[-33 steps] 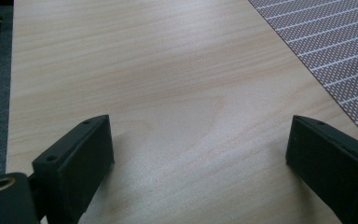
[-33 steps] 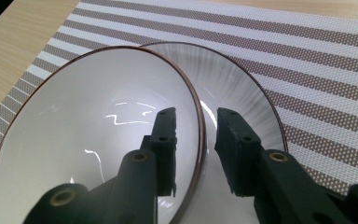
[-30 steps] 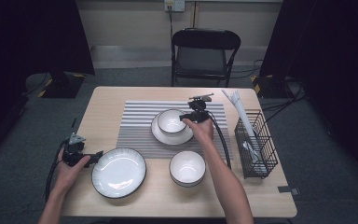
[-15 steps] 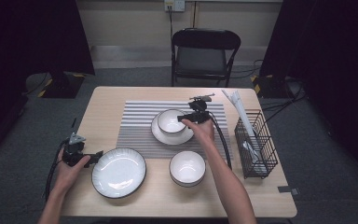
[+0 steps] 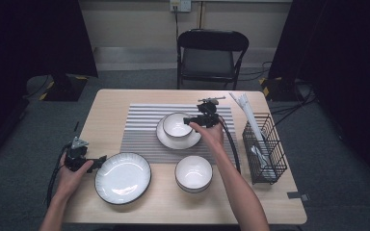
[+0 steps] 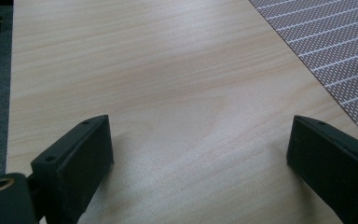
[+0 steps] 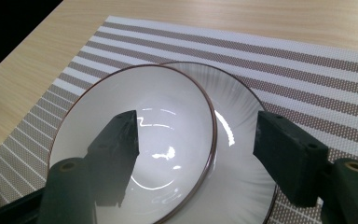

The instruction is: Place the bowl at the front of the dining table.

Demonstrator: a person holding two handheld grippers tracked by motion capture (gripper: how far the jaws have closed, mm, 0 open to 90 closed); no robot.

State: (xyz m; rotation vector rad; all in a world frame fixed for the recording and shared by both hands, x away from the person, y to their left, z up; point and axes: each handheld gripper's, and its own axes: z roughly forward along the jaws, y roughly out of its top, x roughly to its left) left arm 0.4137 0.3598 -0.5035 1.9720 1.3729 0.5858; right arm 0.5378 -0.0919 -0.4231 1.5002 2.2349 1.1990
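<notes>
Right gripper view has the right gripper (image 7: 196, 140) with jaws apart, straddling the rim of the bowl (image 7: 135, 140) on its plate (image 7: 247, 186). A shallow pinch could let the glossy rim slip, or drag the plate. Left gripper (image 6: 200, 154) gapes over bare table (image 6: 168, 70).

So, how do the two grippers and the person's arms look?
Both grippers are black, each with two blocky jaws that have small screw holes. The left gripper carries a grey three-cornered plate and trails a black cable; the right gripper trails a thick black cable too. The forearms are bare, with no sleeves in view.
</notes>
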